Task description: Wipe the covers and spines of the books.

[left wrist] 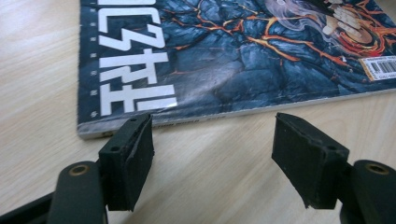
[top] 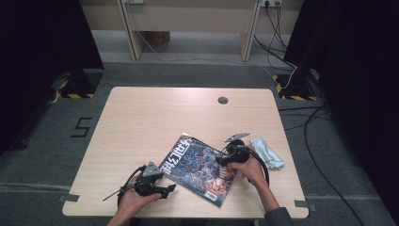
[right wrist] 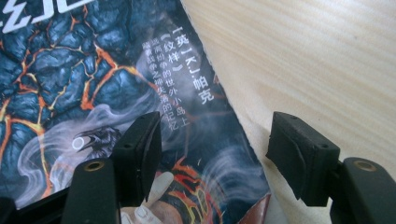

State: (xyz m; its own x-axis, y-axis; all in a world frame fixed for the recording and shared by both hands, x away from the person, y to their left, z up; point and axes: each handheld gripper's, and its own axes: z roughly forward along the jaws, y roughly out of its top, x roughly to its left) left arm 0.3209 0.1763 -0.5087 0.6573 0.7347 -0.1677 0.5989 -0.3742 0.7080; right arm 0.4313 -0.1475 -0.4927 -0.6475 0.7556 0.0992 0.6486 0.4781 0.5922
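Observation:
A magazine (top: pixel 197 169) with a dark blue and orange cover lies closed and flat on the wooden table (top: pixel 155 113), near its front edge. My left gripper (top: pixel 168 190) rests low by the magazine's near-left edge. In the left gripper view its jaws (left wrist: pixel 215 149) stand open just short of the magazine (left wrist: pixel 224 51), with only bare wood between them. My right gripper (top: pixel 221 161) hovers at the magazine's right side. In the right gripper view it (right wrist: pixel 217 149) is open, one jaw over the cover (right wrist: pixel 93 79) and the other over bare table, with the page edge running between them.
A crumpled light blue cloth (top: pixel 267 152) lies on the table just right of my right hand. A round cable hole (top: pixel 223 100) sits near the far edge. Beyond the table are desk legs, and cables trail over the floor at the right.

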